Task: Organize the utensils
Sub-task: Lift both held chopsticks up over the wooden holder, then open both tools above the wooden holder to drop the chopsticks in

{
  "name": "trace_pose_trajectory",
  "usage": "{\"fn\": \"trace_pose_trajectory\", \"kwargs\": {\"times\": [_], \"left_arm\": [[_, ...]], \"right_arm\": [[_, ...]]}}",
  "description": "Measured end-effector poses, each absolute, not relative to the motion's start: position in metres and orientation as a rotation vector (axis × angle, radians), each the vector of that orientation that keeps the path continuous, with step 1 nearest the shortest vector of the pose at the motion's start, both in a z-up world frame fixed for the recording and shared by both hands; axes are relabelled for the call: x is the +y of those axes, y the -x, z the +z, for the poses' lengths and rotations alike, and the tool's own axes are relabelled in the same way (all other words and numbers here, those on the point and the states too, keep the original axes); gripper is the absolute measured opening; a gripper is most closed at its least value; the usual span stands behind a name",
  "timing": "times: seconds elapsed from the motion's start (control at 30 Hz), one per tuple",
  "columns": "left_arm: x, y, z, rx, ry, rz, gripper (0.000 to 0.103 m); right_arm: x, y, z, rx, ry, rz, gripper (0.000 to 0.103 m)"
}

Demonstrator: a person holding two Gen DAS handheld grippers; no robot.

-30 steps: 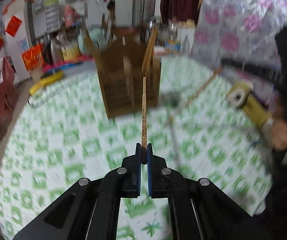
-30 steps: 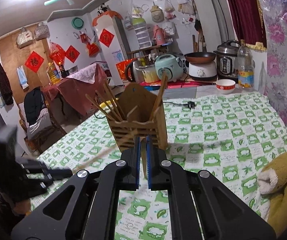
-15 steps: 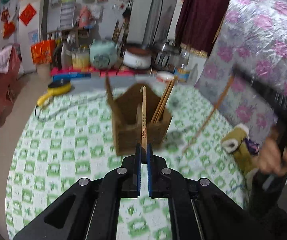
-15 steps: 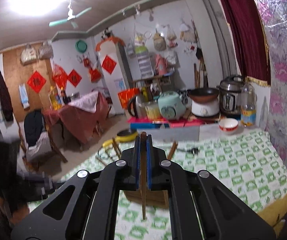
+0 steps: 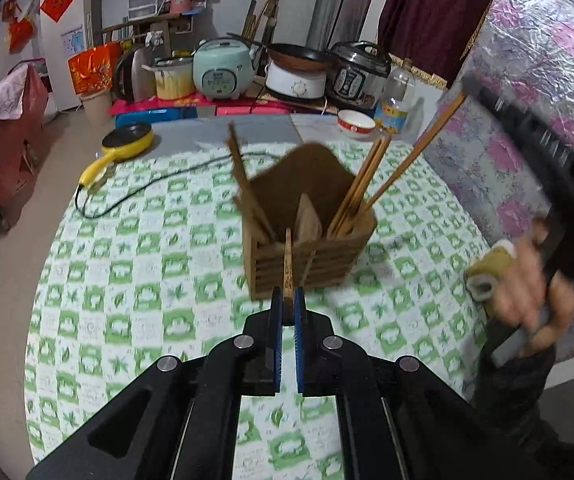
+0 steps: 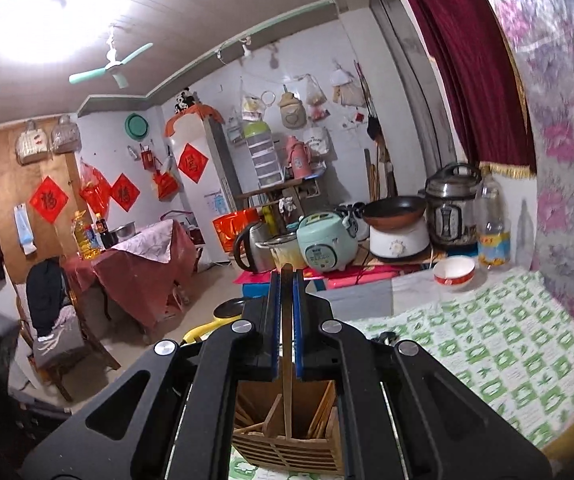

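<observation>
A wooden slatted utensil holder [image 5: 307, 248] stands on the green-checked tablecloth [image 5: 127, 264] with several chopsticks in it. My left gripper [image 5: 287, 304] is shut on a chopstick [image 5: 287, 264] that points forward at the holder's near wall. My right gripper [image 6: 286, 280] is shut on another chopstick [image 6: 287, 360], held upright above the holder [image 6: 287, 436], its lower end down inside a compartment. In the left wrist view this chopstick [image 5: 415, 152] slants into the holder's right side from the right gripper's arm [image 5: 535, 148].
A yellow pan [image 5: 125, 146] with a black cord lies at the table's far left. A red-rimmed bowl [image 5: 355, 124] and a plastic bottle [image 5: 397, 98] stand at the far edge. Cookers and a kettle [image 5: 223, 68] line the counter behind. A yellow plush toy [image 5: 487, 272] lies at right.
Both grippers have risen and come closer to the holder. The right gripper's chopstick has swung upright and its lower end has gone down into the holder.
</observation>
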State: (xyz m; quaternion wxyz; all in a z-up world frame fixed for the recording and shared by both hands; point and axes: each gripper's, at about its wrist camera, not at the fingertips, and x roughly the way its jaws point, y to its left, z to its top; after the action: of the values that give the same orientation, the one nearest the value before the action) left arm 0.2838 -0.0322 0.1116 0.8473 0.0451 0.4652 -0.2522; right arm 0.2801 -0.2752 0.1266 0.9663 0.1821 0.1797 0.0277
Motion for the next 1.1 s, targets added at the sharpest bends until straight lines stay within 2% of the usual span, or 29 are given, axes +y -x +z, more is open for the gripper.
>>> {"fn": "trace_pose_trajectory", "kwargs": {"times": [0.4,0.6,1.03,1.1], "left_arm": [[-0.075,-0.315,0.125,0.783,-0.023,-0.538,0.007],[-0.071,-0.332,0.118,0.772,0.038,-0.537,0.007],[-0.047,-0.349,0.111,0.785,0.081,-0.505,0.006],[-0.051,-0.347,0.109,0.786,0.067,-0.506,0.006]], "right_arm": [[-0.284,-0.285,0.12,0.361,-0.377,0.047,0.006],[-0.276,-0.288,0.121,0.319,-0.358,0.04,0.006],[-0.257,-0.315,0.092,0.418,-0.308,0.054,0.007],[-0.253,-0.322,0.087,0.478,-0.279,0.066,0.012]]}}
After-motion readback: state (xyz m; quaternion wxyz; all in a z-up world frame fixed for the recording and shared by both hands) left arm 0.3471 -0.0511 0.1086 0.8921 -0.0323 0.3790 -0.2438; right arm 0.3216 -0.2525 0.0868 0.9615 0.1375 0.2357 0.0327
